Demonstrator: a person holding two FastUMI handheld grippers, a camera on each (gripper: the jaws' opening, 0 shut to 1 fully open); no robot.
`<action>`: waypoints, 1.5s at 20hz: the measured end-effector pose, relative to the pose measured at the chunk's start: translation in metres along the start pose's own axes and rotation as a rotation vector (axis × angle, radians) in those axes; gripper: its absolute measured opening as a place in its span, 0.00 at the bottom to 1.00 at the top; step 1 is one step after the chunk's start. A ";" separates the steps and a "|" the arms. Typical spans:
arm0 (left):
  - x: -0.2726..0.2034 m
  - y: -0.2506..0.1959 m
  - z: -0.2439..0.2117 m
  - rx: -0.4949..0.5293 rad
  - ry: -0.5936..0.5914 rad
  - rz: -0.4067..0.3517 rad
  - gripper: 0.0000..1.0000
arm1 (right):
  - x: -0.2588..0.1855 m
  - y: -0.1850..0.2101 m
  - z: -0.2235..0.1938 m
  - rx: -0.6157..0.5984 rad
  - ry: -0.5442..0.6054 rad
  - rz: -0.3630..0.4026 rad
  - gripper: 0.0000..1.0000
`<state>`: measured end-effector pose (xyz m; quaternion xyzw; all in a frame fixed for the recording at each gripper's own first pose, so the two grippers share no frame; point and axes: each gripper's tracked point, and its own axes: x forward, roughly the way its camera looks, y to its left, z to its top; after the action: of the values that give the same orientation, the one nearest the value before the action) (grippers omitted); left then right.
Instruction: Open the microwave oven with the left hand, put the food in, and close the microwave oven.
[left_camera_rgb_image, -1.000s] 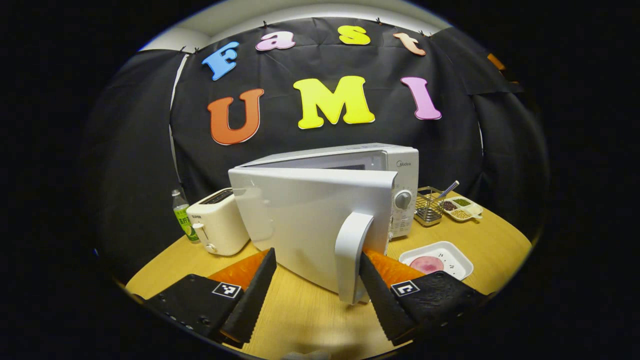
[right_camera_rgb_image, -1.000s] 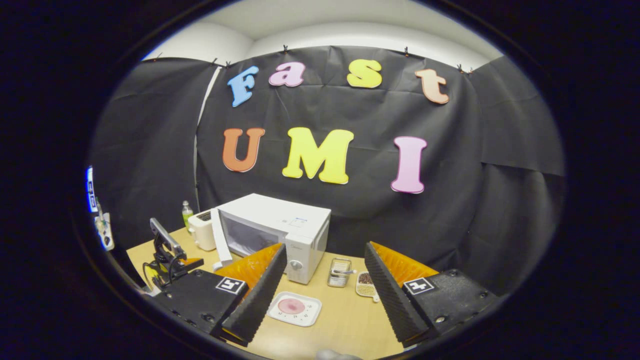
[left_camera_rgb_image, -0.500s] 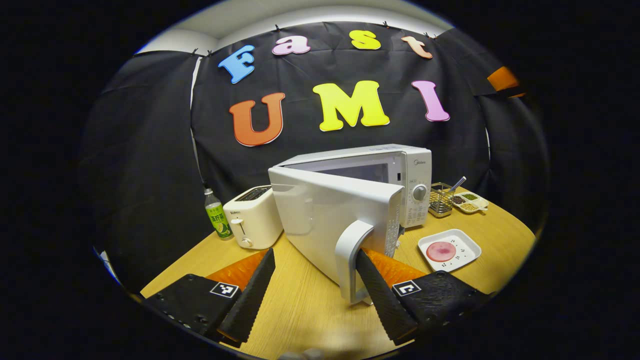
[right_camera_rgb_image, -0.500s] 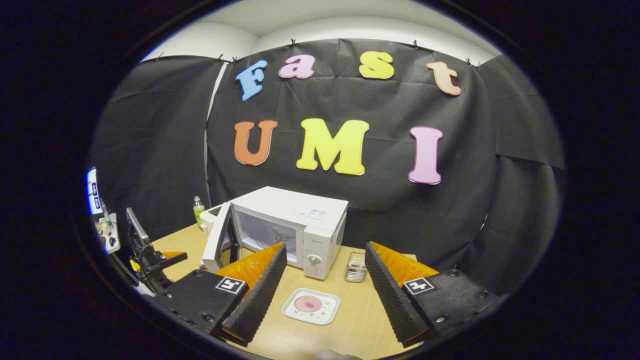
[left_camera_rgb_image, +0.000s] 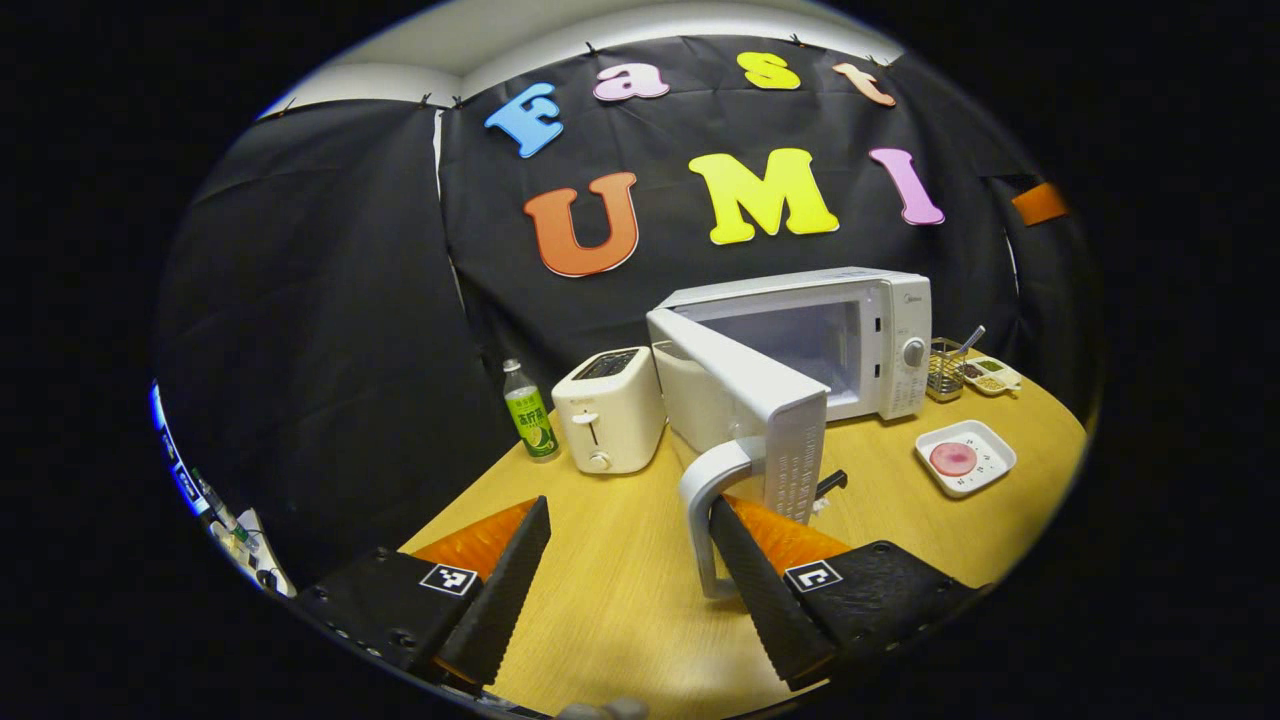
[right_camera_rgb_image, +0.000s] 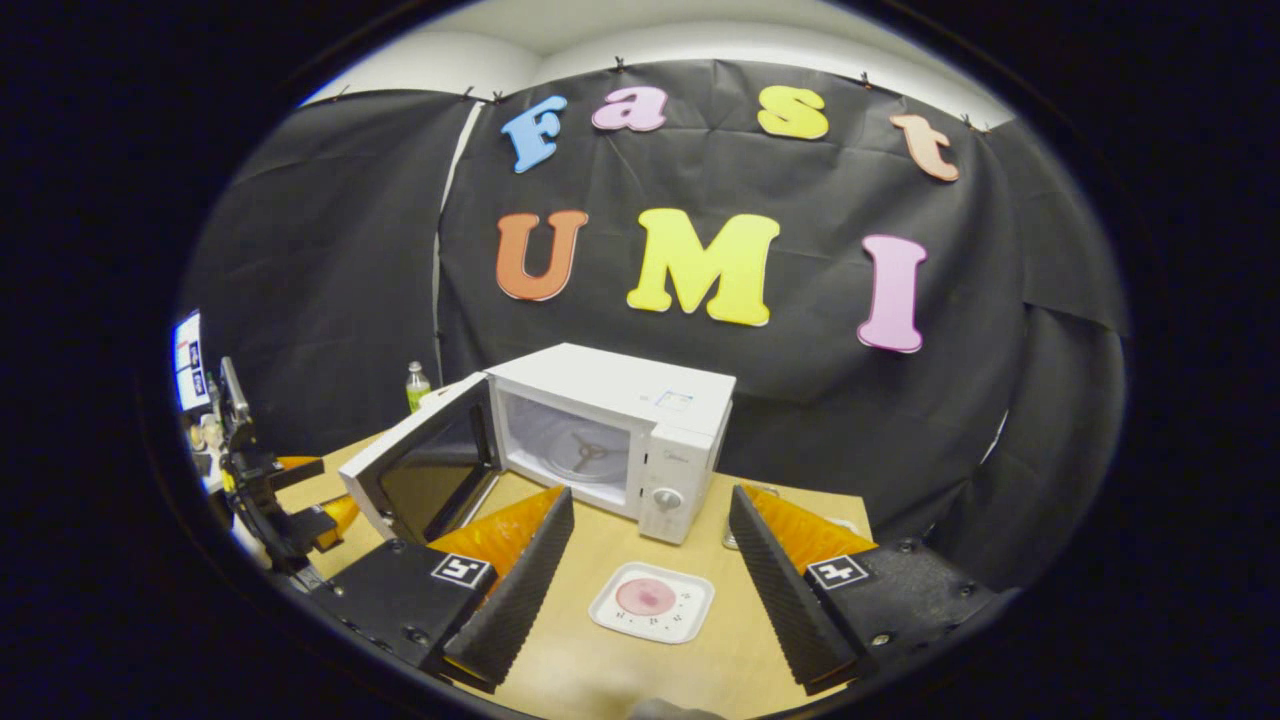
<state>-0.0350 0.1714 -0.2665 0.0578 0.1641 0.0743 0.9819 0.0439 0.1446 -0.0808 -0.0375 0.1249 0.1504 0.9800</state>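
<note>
The white microwave (left_camera_rgb_image: 790, 298) stands at the back of the wooden table (left_camera_rgb_image: 620, 580) with its door (left_camera_rgb_image: 760, 385) swung wide to the left. My left gripper (left_camera_rgb_image: 630, 520) is open; its right finger (left_camera_rgb_image: 760, 590) is hooked behind the door handle (left_camera_rgb_image: 700, 490), its left finger well apart. The food, a pink round slice on a white square plate (left_camera_rgb_image: 965, 458), lies in front of the microwave. In the right gripper view, my right gripper (right_camera_rgb_image: 650, 505) hovers open above the plate (right_camera_rgb_image: 652, 602), facing the microwave (right_camera_rgb_image: 620, 400), whose cavity and turntable (right_camera_rgb_image: 585, 450) show. The left gripper (right_camera_rgb_image: 310, 492) is at the door (right_camera_rgb_image: 425, 478).
A white toaster (left_camera_rgb_image: 608, 408) and a green-labelled bottle (left_camera_rgb_image: 528, 410) stand left of the microwave. A wire utensil basket (left_camera_rgb_image: 940, 368) and a small divided dish (left_camera_rgb_image: 990, 375) sit to its right. The table's rounded edge (left_camera_rgb_image: 1050, 470) runs close behind the plate.
My left gripper has pulled the handle back and to the left, swinging the door from half open to wide open. The right gripper has drifted closer to the plate and microwave.
</note>
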 end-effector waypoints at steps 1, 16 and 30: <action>0.001 0.010 -0.002 0.003 0.002 0.014 0.96 | 0.006 0.001 -0.011 0.011 0.023 -0.004 1.00; -0.011 0.088 -0.005 0.002 -0.004 0.059 0.96 | 0.101 -0.036 -0.207 0.096 0.484 -0.133 0.84; -0.011 -0.017 0.084 -0.083 -0.128 -0.178 0.96 | 0.147 -0.052 -0.306 0.325 0.862 0.018 0.42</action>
<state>-0.0156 0.1458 -0.1862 0.0068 0.1021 -0.0103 0.9947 0.1242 0.1032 -0.4120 0.0584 0.5433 0.1079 0.8305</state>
